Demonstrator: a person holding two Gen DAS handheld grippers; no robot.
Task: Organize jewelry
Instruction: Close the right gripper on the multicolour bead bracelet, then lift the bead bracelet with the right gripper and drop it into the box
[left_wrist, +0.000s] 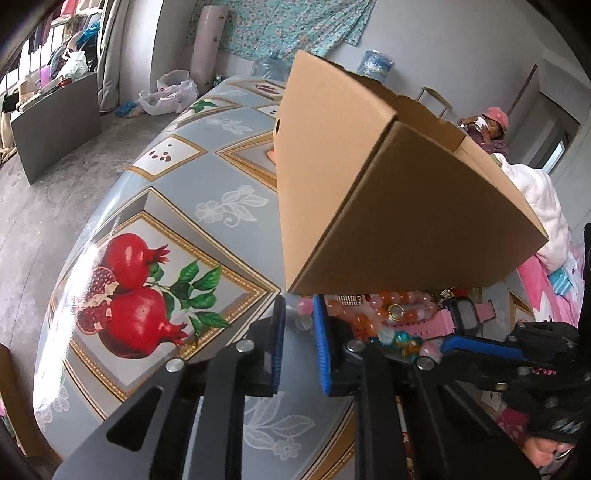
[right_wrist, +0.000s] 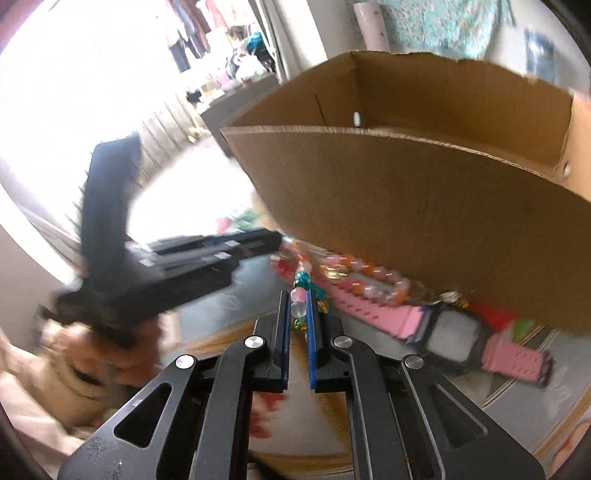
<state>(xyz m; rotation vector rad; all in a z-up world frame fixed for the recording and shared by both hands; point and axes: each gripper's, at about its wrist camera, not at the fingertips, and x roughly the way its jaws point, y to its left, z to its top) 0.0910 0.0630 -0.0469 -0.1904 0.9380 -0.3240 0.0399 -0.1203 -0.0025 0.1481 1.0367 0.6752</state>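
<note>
Between the right claw's (right_wrist: 297, 306) pads sits a pink, clear and teal bead strand (right_wrist: 300, 302), clamped tight beside the cardboard box (right_wrist: 406, 206).

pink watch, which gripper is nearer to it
Right. The right gripper, shut on a bead strand, sits just beside the pink watch strap. The left gripper is farther, past the bead pile.
</note>
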